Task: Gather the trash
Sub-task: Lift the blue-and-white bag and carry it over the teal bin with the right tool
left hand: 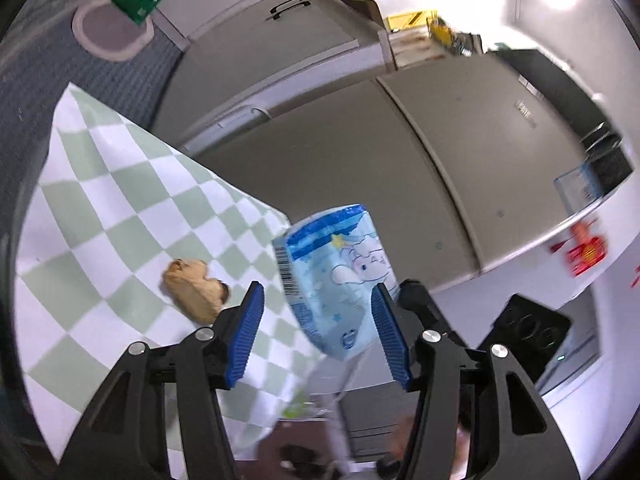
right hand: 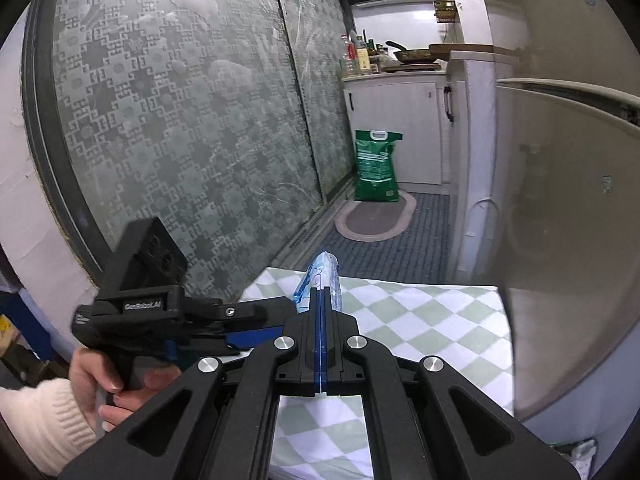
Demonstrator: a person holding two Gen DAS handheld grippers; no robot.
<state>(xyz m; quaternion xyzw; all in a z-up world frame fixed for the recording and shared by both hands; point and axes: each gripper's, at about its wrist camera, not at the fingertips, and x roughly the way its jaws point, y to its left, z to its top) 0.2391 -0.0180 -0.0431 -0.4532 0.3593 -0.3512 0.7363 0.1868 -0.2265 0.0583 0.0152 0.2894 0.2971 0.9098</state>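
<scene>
Narrow kitchen. Patterned frosted sliding doors (right hand: 180, 128) along one side, white cabinets (right hand: 396, 120) at the far end, blue ribbed floor (right hand: 400, 236) with an oval mat (right hand: 374, 218) and a green sack (right hand: 376, 166) standing at its far edge. Pan and bottles on the far counter, too small to detail. A large grey fridge (left hand: 360, 168) fills most of the left wrist view.

Worktop (right hand: 420, 320) carries a green-and-white checked cloth.

Right gripper (right hand: 321, 304): fingers pressed together, clamped on a light-blue tissue packet (right hand: 322, 276). Packet stands edge-on above the finger tips in the right wrist view, held over the near part of the cloth and off its surface. In the left wrist view the same packet (left hand: 340, 276) shows its broad face: blue stripe band, cartoon figure, barcode on one side.

Left gripper (left hand: 318, 328): fingers (left hand: 244, 340) spread wide, nothing between the pads. The packet appears in the gap between them; cannot tell whether it touches the right-hand pad. A bare hand (right hand: 104, 384) in a white knit sleeve holds this gripper's handle, left of the right gripper.

A crumpled brown scrap (left hand: 196, 290) lies on the cloth, just beyond the left finger tip, apart from the packet.
</scene>
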